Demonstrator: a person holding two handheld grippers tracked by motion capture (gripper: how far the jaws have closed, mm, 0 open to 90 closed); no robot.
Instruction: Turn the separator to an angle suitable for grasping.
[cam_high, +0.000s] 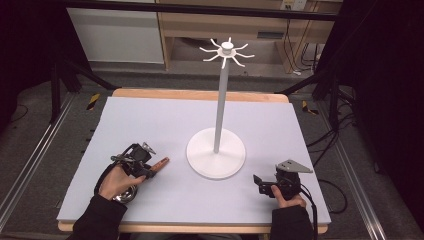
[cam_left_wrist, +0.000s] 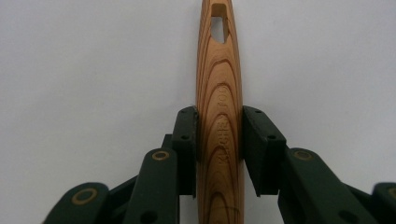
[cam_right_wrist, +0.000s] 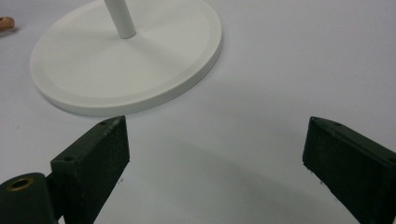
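A wooden handle (cam_left_wrist: 218, 93) with a hanging hole near its tip lies low over the table, and the jaws of my left gripper (cam_left_wrist: 218, 135) press on both of its sides. In the high view that left gripper (cam_high: 150, 170) is at the front left, with the wooden handle (cam_high: 161, 162) poking out toward the stand. A shiny metal end (cam_high: 126, 196) shows under the left hand. My right gripper (cam_high: 258, 183) rests at the front right. Its jaws stand wide apart with nothing between them, as the right gripper view (cam_right_wrist: 215, 140) shows.
A white stand rises from a round base (cam_high: 216, 152) at the table's middle, its pole topped by a ring of hooks (cam_high: 227, 50). The base (cam_right_wrist: 126, 56) lies just ahead of my right gripper. The wooden handle's tip (cam_right_wrist: 5, 22) is beyond it. The table top (cam_high: 165, 120) is pale lavender.
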